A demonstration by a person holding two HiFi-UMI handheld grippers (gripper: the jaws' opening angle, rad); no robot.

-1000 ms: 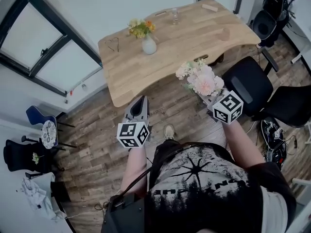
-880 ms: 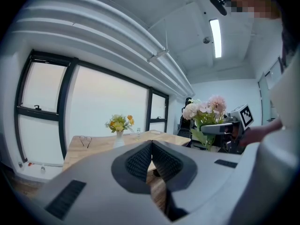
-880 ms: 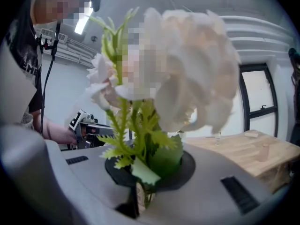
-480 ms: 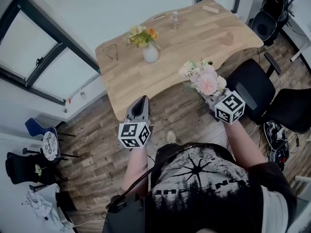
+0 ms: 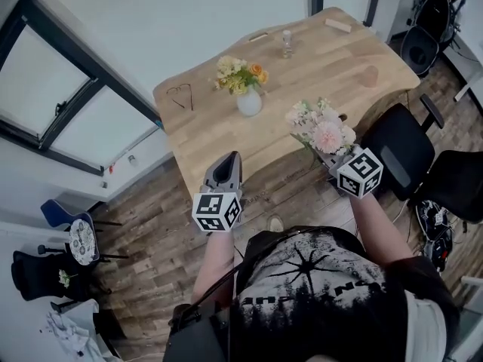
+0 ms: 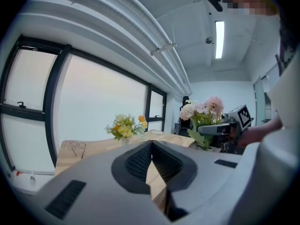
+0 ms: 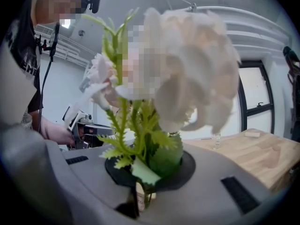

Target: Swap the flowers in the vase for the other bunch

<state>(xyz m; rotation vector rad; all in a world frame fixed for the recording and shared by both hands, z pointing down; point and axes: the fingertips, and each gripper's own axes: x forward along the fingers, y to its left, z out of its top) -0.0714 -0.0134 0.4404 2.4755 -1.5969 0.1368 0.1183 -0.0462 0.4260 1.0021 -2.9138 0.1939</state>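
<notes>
Within right claw [image 7: 140, 197]: pink bunch [image 5: 321, 129] upright, blooms topmost.

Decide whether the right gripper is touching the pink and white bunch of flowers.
Touching. The right gripper view shows the right gripper with its jaws clamped on the base of the pink and white bunch, just below its leaves.

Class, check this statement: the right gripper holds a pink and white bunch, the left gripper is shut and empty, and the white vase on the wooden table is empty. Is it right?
Not quite: the white vase is not empty. It holds a yellow and orange bunch, as the head view shows. The rest of the statement stands.
</notes>
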